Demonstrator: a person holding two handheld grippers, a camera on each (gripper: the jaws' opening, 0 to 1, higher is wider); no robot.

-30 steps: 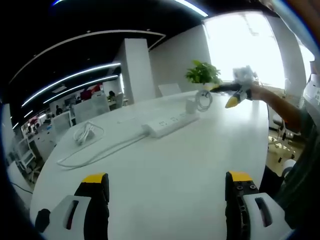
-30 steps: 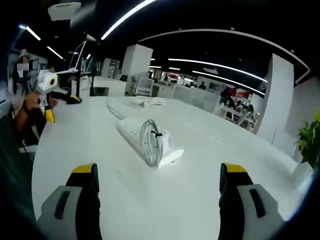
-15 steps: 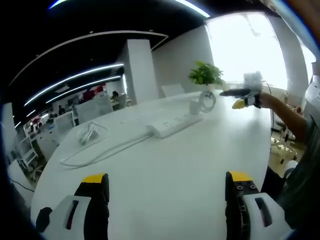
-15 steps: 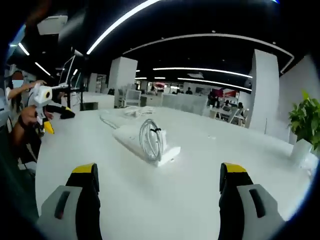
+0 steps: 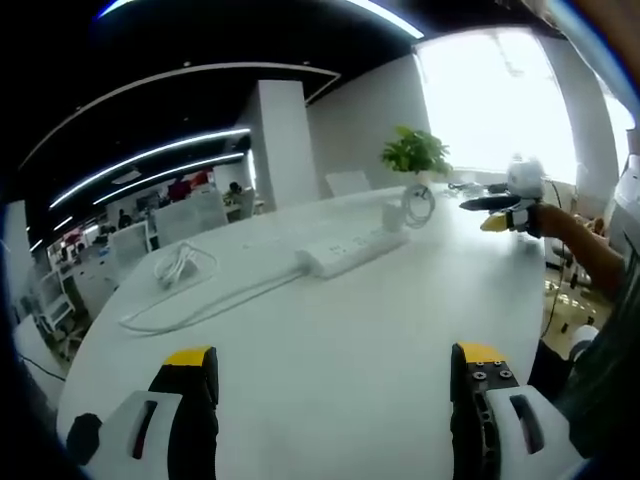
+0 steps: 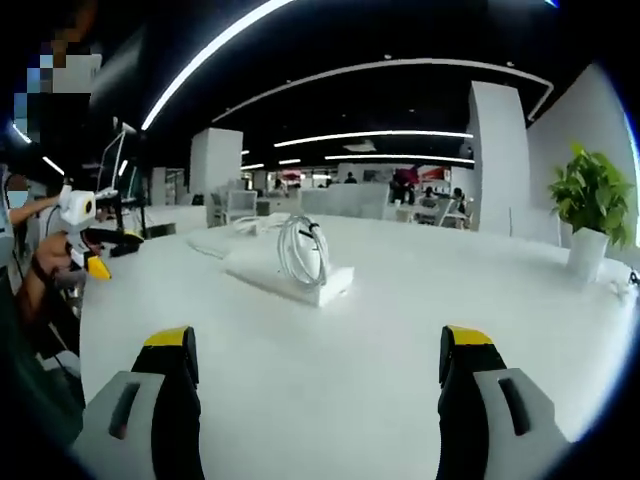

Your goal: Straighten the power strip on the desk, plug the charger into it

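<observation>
While both claws hover spread apart, power strip [image 5: 347, 249] on desk [image 5: 330, 340], markings too blurred to read, coiled charger [image 6: 303, 252] seemingly beside it.

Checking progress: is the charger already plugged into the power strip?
No, the charger with its coiled cable sits on the desk beside the power strip's end.

An open office: long curved ceiling light strips [image 5: 150, 160] on a dark ceiling, a white pillar [image 5: 285, 140], a bright window [image 5: 495, 90] (overexposed), and rows of desks [image 6: 345, 200] behind.
</observation>
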